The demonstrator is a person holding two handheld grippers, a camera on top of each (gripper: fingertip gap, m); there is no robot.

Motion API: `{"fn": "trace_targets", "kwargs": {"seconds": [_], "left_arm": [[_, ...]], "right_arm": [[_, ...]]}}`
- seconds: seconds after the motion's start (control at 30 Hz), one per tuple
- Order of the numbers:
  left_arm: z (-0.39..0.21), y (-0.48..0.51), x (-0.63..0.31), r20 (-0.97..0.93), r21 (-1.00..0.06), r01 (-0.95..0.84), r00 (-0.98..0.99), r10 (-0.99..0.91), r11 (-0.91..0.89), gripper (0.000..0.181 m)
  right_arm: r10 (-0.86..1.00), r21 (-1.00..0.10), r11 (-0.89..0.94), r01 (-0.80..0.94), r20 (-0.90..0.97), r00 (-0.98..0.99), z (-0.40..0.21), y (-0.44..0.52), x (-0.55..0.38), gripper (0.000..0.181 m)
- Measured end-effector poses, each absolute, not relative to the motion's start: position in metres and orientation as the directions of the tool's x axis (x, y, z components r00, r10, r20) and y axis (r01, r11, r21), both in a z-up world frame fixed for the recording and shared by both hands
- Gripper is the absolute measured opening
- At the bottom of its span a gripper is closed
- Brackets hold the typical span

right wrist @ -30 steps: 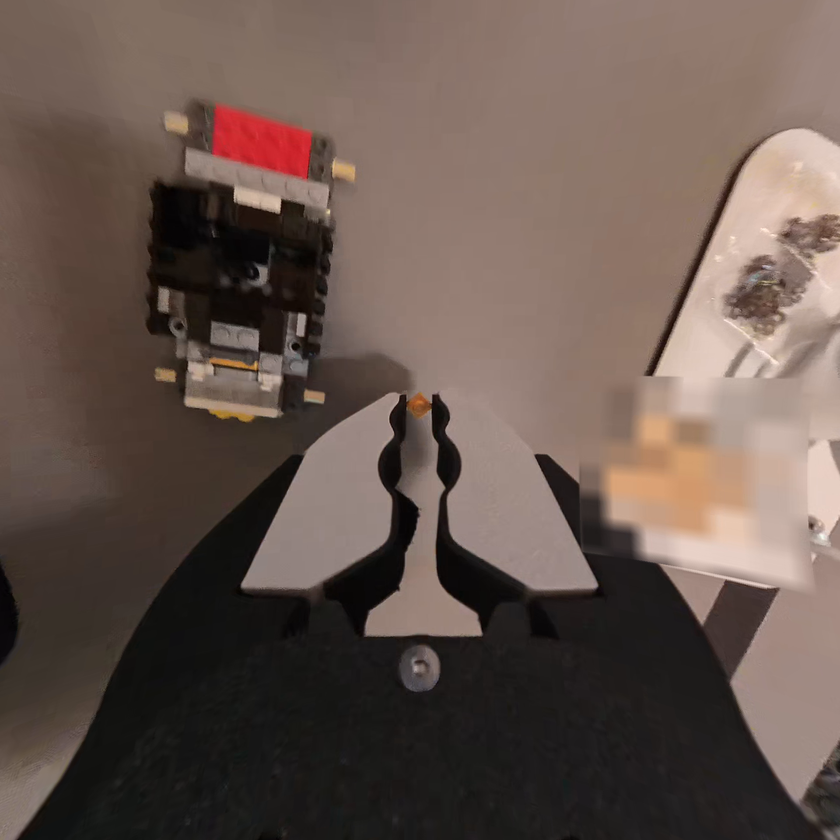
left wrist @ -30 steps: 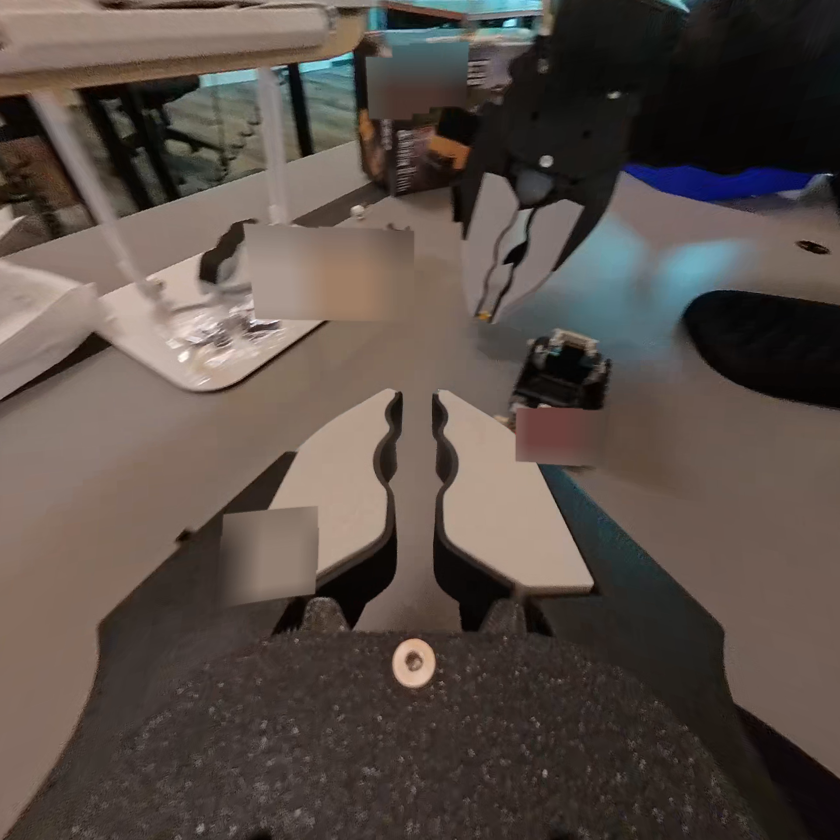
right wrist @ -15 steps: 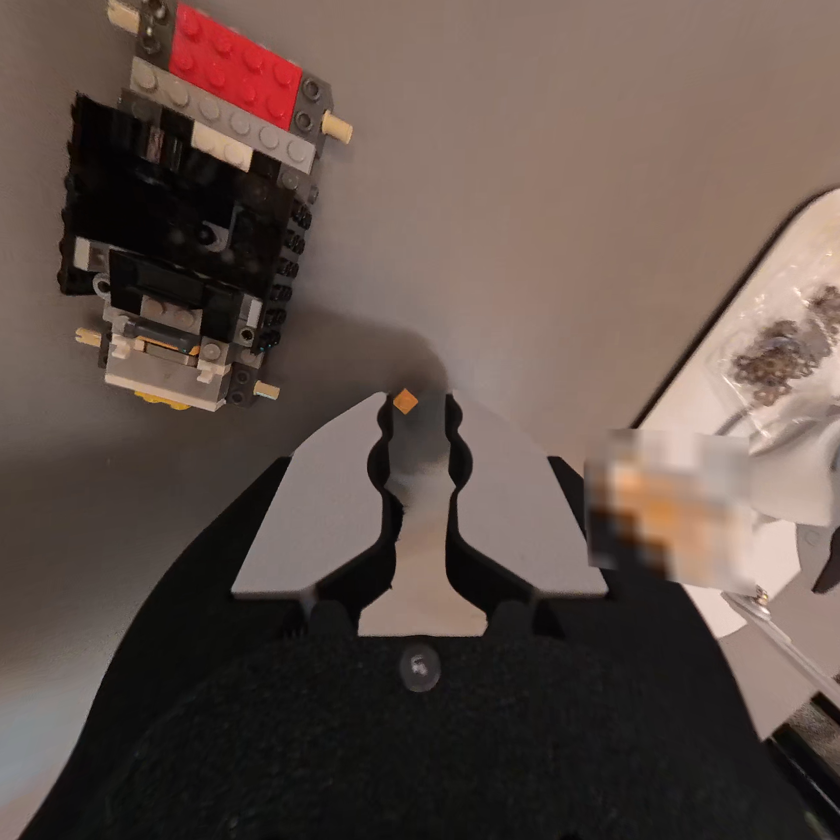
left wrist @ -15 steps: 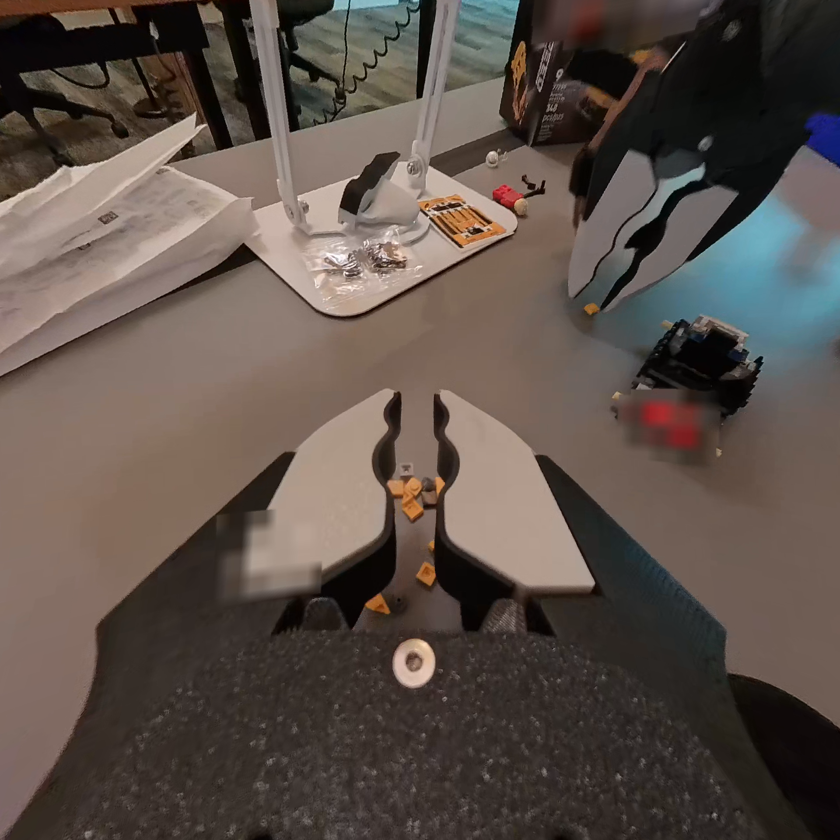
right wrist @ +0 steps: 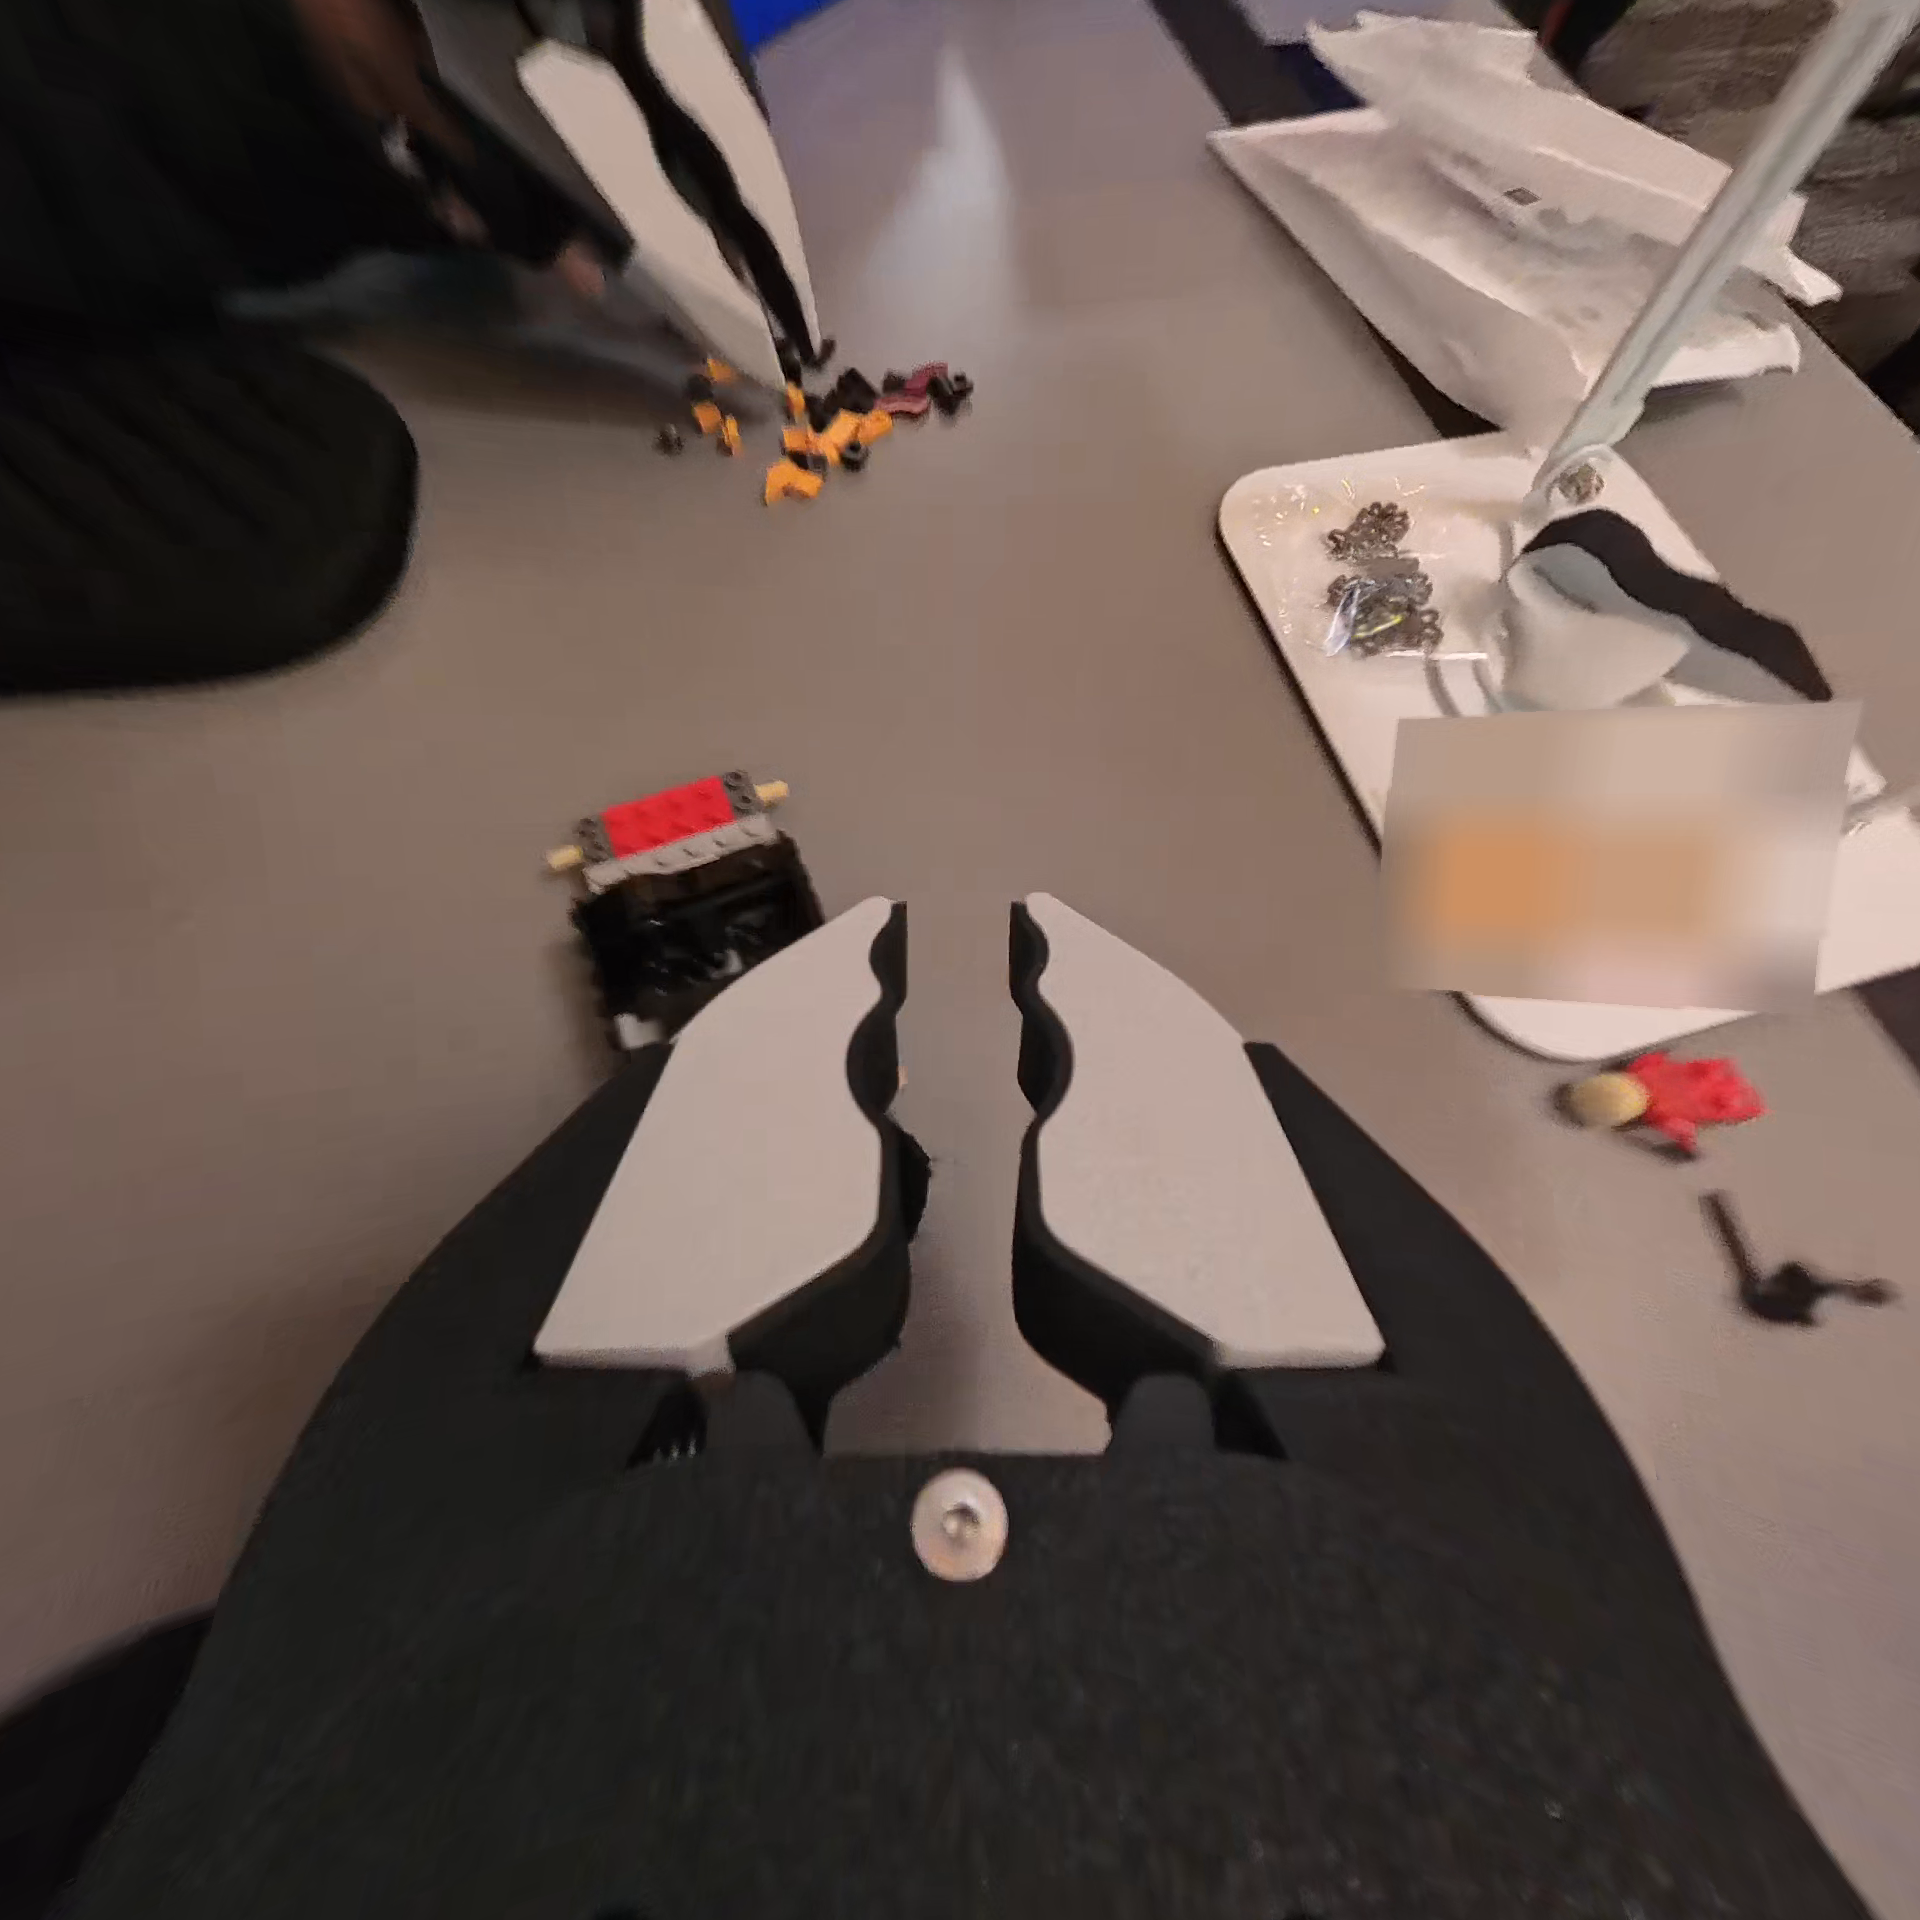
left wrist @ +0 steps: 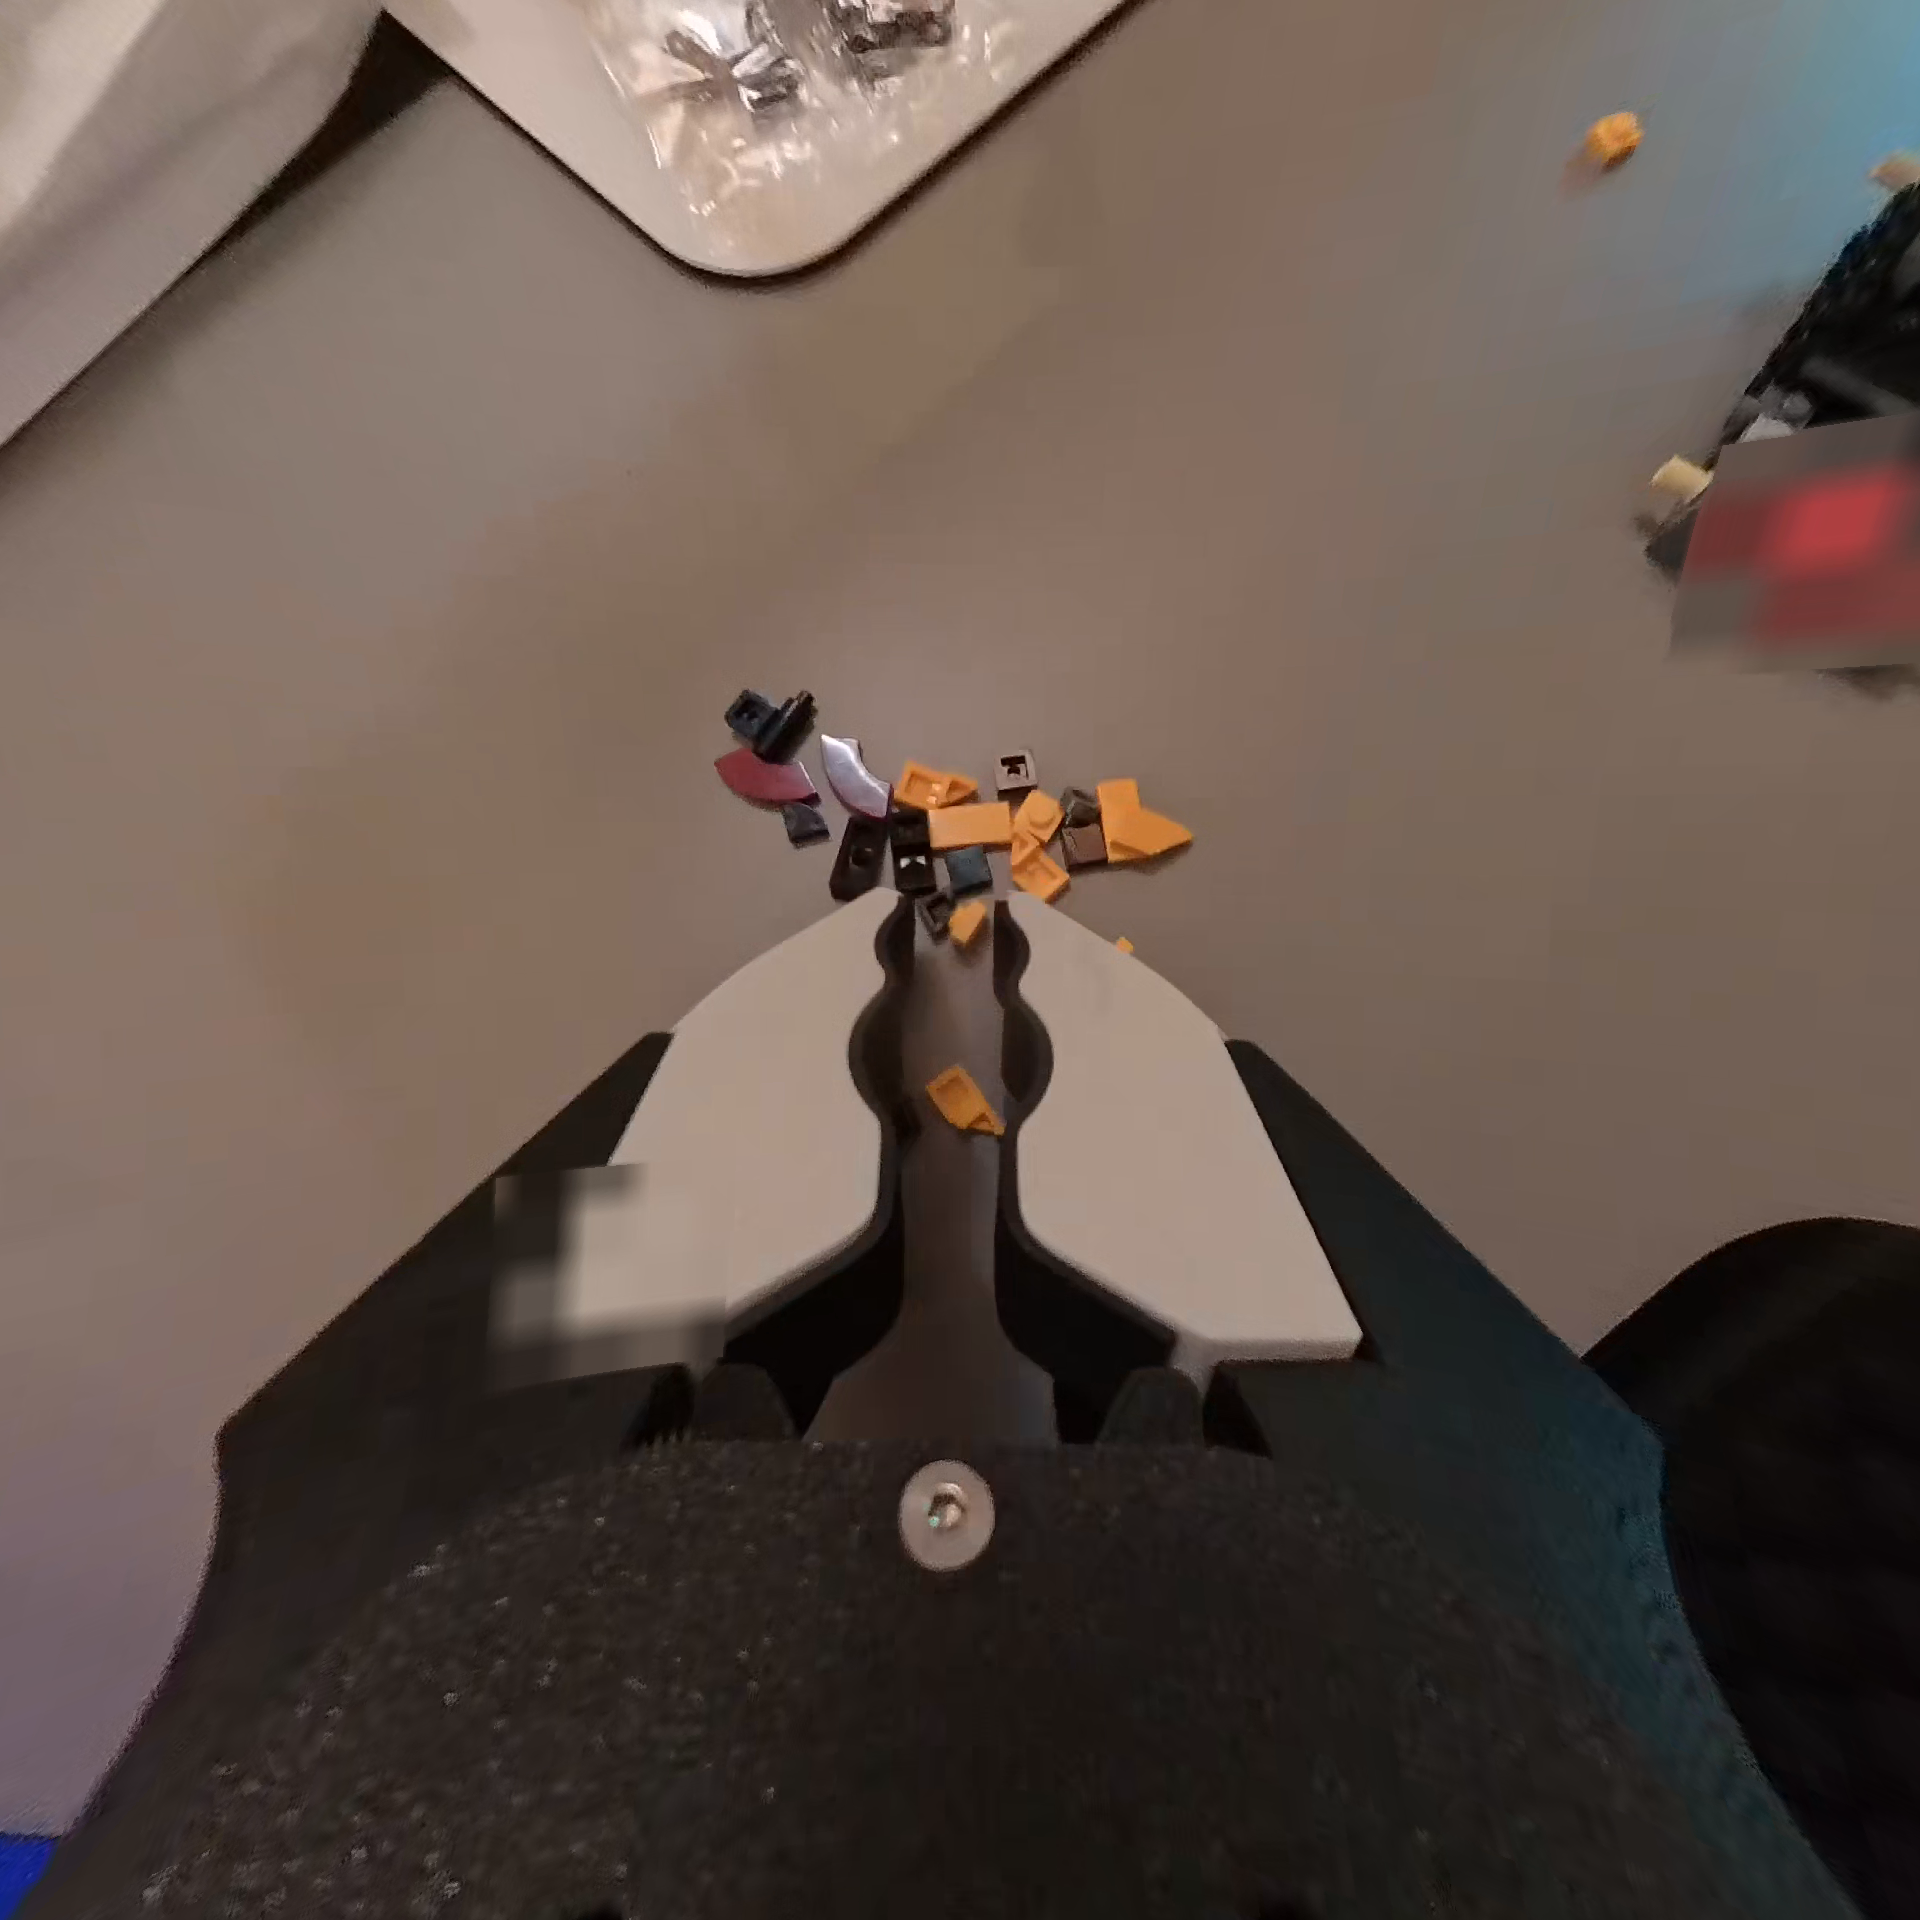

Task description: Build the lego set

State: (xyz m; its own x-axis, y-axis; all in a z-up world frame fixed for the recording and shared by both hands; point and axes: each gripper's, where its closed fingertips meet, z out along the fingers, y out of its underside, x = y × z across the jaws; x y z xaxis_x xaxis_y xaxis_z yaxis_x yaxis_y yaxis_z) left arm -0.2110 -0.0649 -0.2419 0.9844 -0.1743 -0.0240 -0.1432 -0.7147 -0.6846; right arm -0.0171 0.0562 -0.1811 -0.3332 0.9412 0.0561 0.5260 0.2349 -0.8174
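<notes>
The left tongs (left wrist: pixel 951 909) point down at a pile of loose bricks (left wrist: pixel 956 821) on the grey tabletop (left wrist: pixel 416 623); the fingers stand slightly apart with nothing clamped between them, and their tips sit at the near edge of the pile. The pile holds small orange wedges and tiles, black clips and brackets, one dark red curved piece and one silver curved piece. One orange wedge (left wrist: pixel 964 1099) lies on the tabletop, seen through the gap between the fingers, at 6 o'clock from the pile. A single orange piece (left wrist: pixel 1610 135) lies well apart at 2 o'clock. The right tongs (right wrist: pixel 958 914) are apart and empty, held above the tabletop. The partly built car (right wrist: pixel 681 894) sits at 10 o'clock from the right tongs' tips, just beside the left finger. It has a black body, a grey strip across the far end, a red studded plate on top of that end, and tan axle pins projecting from both sides. In the right wrist view, the pile appears at 12 o'clock, with the left tongs standing in it. A white stand base (right wrist: pixel 1351 727) carrying a clear bag of small dark parts (right wrist: pixel 1377 587) lies at 2 o'clock. A red piece with a tan ball (right wrist: pixel 1662 1101) and a black piece (right wrist: pixel 1787 1283) lie at 3 o'clock.
</notes>
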Motion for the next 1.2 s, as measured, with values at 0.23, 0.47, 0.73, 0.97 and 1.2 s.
{"fn": "trace_targets", "kwargs": {"seconds": [0.23,0.47,0.73,0.97,1.2], "left_arm": [[-0.251,-0.063,-0.202,-0.033,-0.670,-0.194,0.972,-0.232,-0.717,0.018],[-0.247,-0.064,-0.222,-0.107,-0.670,-0.189,0.982,-0.158,-0.718,0.007],[-0.237,-0.060,-0.201,-0.045,-0.718,-0.203,0.968,-0.247,-0.666,0.016],[-0.247,-0.059,-0.170,0.004,-0.701,-0.260,0.930,-0.368,-0.664,0.025],[-0.250,-0.054,-0.190,-0.110,-0.683,-0.281,0.952,-0.285,-0.674,0.003]], "right_arm": [[0.964,-0.909,-0.025,0.416,-0.132,-0.230,-0.176,0.022,-0.003,0.016],[0.963,-0.935,-0.084,0.345,-0.165,-0.213,-0.172,0.029,-0.004,0.013],[0.964,-0.933,-0.092,0.349,-0.171,-0.205,-0.180,0.033,-0.004,0.013],[0.962,-0.928,-0.081,0.363,-0.168,-0.216,-0.185,0.032,-0.005,0.012],[0.962,-0.927,-0.079,0.366,-0.167,-0.216,-0.186,0.033,-0.004,0.011]]}}
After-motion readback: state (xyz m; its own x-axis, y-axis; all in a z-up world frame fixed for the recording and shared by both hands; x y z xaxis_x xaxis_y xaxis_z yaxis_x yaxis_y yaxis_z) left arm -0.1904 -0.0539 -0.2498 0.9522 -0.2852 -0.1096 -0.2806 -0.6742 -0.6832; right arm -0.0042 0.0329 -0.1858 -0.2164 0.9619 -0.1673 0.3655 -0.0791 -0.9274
